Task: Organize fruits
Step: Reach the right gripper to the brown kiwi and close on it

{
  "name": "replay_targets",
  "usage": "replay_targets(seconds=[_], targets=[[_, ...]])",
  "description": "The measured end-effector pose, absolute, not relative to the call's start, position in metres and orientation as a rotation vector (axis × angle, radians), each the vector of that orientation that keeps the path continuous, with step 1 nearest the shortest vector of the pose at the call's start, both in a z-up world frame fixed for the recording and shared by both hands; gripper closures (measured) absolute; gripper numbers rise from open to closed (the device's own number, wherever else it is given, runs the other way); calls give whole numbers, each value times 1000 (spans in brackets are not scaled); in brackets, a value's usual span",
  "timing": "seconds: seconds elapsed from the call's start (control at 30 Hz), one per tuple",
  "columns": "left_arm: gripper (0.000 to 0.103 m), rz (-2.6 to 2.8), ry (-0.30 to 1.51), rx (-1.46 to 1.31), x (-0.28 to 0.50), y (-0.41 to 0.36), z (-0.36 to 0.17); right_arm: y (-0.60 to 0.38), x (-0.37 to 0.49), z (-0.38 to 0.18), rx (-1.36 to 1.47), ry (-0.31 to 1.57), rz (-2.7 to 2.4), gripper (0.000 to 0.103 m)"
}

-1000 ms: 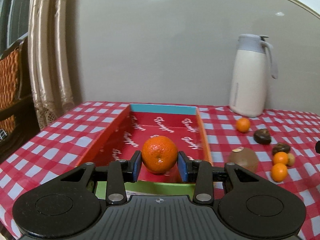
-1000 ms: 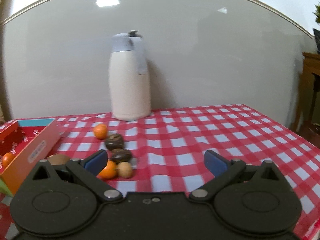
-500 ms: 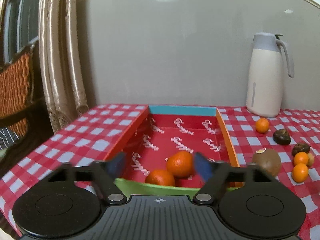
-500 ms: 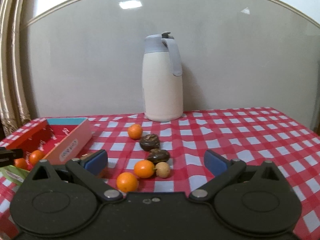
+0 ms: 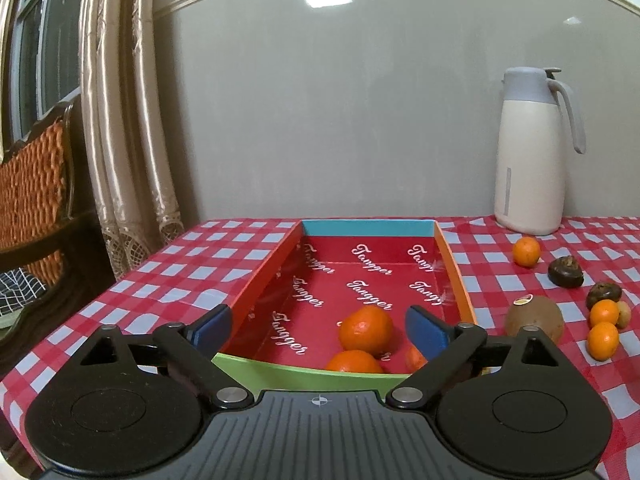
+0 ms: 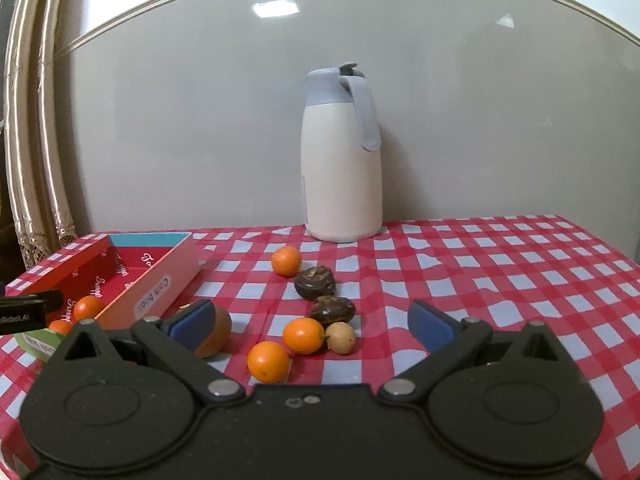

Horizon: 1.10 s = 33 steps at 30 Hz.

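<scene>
A red box (image 5: 456, 268) lies on the checked cloth with three oranges at its near end, the largest (image 5: 366, 330) in the middle. My left gripper (image 5: 318, 330) is open and empty just above the near end of the box. In the right wrist view the box (image 6: 160, 284) is at the left. Loose fruit lies beside it: small oranges (image 6: 268, 361) (image 6: 303, 335) (image 6: 286, 261), two dark fruits (image 6: 315, 282) (image 6: 332, 309), a small tan fruit (image 6: 341, 338) and a brown kiwi (image 6: 218, 332). My right gripper (image 6: 310, 322) is open and empty, above the near oranges.
A white jug with a grey lid (image 6: 342, 160) stands at the back against the wall. Curtains (image 5: 120, 120) and a wicker chair (image 5: 32, 188) are off the table's left side. The left gripper's tip (image 6: 30, 308) shows at the left edge of the right wrist view.
My left gripper opened and let go of the orange, which now lies in the box, and drew back a little. My right gripper swung left toward the loose fruit.
</scene>
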<state>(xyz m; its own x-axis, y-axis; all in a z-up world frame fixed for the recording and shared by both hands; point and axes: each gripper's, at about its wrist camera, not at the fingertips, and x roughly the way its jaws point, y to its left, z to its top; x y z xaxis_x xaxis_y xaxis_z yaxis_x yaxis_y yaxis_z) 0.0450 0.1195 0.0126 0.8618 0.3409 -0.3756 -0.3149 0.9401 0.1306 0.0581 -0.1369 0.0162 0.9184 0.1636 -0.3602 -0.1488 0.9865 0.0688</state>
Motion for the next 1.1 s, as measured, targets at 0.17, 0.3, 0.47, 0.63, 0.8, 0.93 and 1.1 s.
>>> replay_targets(seconds=[0.17, 0.3, 0.47, 0.63, 0.8, 0.93, 1.1], targets=[[10, 360, 410, 72, 39, 131, 12, -120, 65, 15, 6, 380, 167, 4], [10, 386, 415, 63, 34, 145, 11, -103, 69, 12, -29, 384, 190, 5], [10, 410, 420, 59, 30, 160, 10, -85, 75, 10, -46, 397, 223, 10], [10, 428, 427, 63, 27, 171, 9, -71, 83, 6, -50, 413, 243, 13], [10, 447, 421, 56, 22, 182, 8, -56, 90, 1, -69, 430, 259, 16], [10, 470, 419, 51, 18, 191, 8, -44, 95, -2, -96, 438, 262, 17], [10, 499, 403, 27, 12, 201, 10, -31, 105, -8, -125, 468, 260, 18]])
